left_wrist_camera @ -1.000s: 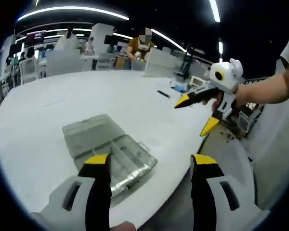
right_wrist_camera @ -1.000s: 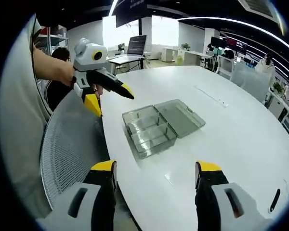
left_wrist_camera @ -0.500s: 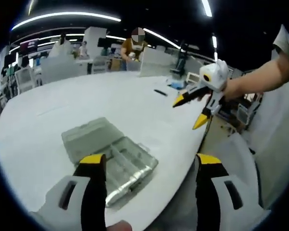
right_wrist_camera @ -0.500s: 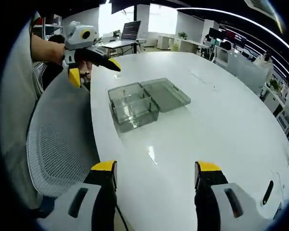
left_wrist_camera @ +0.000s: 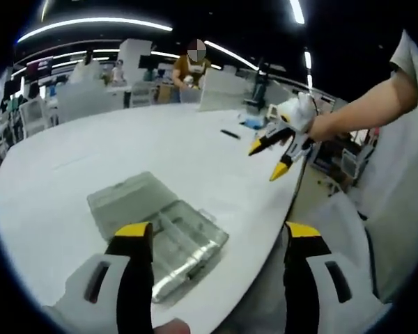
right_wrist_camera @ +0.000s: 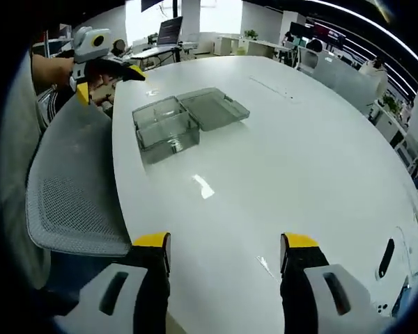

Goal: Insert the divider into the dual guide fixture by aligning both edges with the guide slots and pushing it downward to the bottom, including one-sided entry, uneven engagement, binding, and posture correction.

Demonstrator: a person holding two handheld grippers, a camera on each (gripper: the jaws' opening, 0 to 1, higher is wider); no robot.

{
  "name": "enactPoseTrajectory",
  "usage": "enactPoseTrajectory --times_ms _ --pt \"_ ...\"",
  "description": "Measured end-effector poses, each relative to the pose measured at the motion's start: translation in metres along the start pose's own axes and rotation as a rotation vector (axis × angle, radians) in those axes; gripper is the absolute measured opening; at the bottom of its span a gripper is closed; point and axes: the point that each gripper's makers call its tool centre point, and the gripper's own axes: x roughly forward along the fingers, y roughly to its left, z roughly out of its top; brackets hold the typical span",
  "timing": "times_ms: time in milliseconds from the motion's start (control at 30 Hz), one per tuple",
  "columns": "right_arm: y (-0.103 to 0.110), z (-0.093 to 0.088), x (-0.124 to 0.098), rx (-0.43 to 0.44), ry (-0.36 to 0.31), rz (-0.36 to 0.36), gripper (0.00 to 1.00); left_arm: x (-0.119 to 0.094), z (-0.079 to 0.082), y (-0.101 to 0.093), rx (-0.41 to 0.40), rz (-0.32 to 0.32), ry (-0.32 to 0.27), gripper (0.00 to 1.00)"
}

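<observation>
Hovering clear of the tabletop, both tongs have their jaws apart and hold nothing, so the job looks to be at its very start: no divider is gripped, and none can be picked out with certainty. The clear box lies open near the tabletop's near edge, lid flat beside the compartmented half; in the right gripper view the same box sits well off, near the edge by a mesh chair. The left tongs hang just above the box, while the right tongs are well apart from it over bare tabletop, and appear in the left gripper view as right tongs held out past the edge. Judging from this, the next move calls for finding the divider, clamping it by its top edge, and squaring both sides to the slots before pressing down.
</observation>
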Motion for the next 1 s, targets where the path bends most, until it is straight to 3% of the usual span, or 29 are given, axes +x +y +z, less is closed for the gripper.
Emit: enactPoseTrajectory --times_ms 433,800,1000 --pt "-0.032 -0.023 0.011 -0.048 0.09 0.009 0.59 0.0 0.006 -0.001 0.014 -0.004 -0.006 0.76" --pt "-0.041 -0.033 0.027 -0.157 0.173 0.06 0.56 0.003 0.008 -0.001 0.018 -0.007 -0.002 0.77" --pt "-0.047 -0.038 0.034 -0.167 0.19 0.079 0.54 0.005 0.009 0.0 0.023 -0.009 -0.003 0.77"
